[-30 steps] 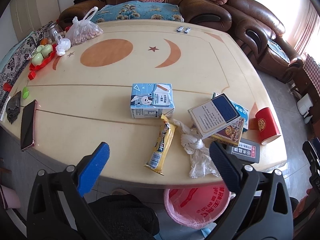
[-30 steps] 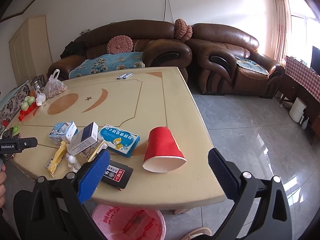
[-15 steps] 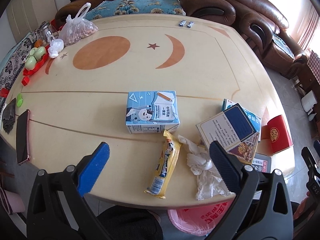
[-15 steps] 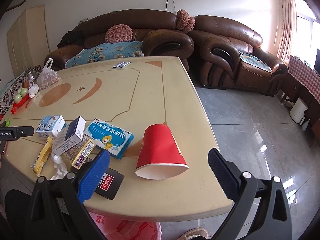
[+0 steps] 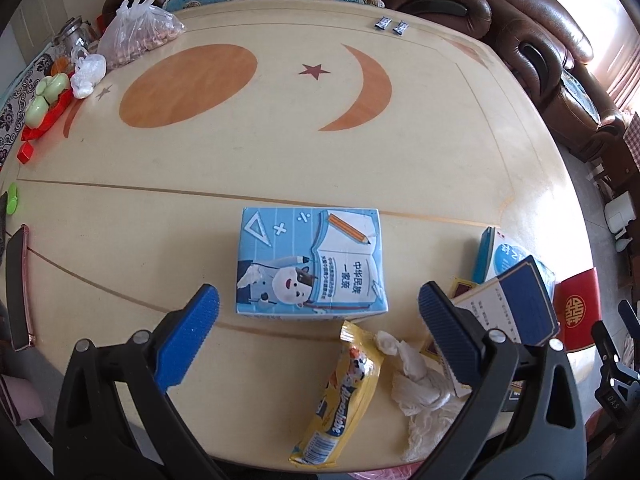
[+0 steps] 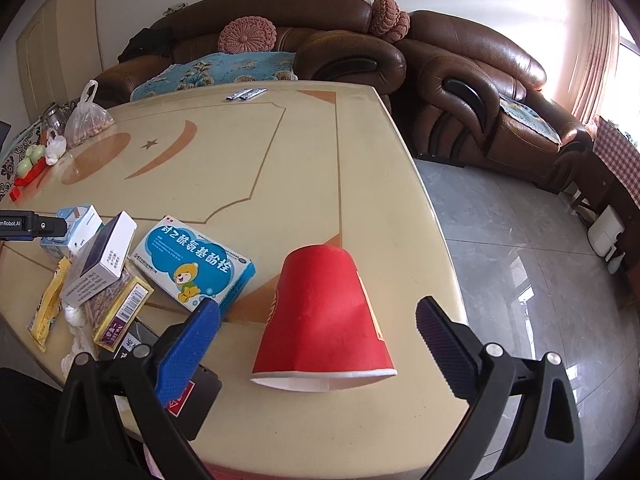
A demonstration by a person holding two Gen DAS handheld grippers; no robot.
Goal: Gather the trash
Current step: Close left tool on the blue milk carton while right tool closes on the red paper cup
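A light blue milk carton [image 5: 310,262] lies flat on the cream table [image 5: 280,152], just ahead of my open left gripper [image 5: 318,322]. Below it lie a yellow snack wrapper [image 5: 344,396] and a crumpled white tissue [image 5: 416,384]. To the right is a pile of small boxes [image 5: 516,304]. In the right wrist view a red paper cup [image 6: 326,316] lies on its side, rim toward me, between the spread fingers of my open right gripper [image 6: 318,330]. A blue medicine box [image 6: 194,266] and a white and navy box [image 6: 102,258] lie left of the cup.
A plastic bag of nuts [image 5: 138,36], a red tray with green cups [image 5: 44,106] and a phone [image 5: 18,284] lie along the table's left side. Two small sachets [image 5: 392,25] lie at the far edge. Brown leather sofas [image 6: 480,92] stand behind; tiled floor [image 6: 520,248] to the right.
Both grippers have moved forward and lower over the table. The milk carton and the red cup now loom larger, each closer to its gripper. The pink bin below has dropped out of view.
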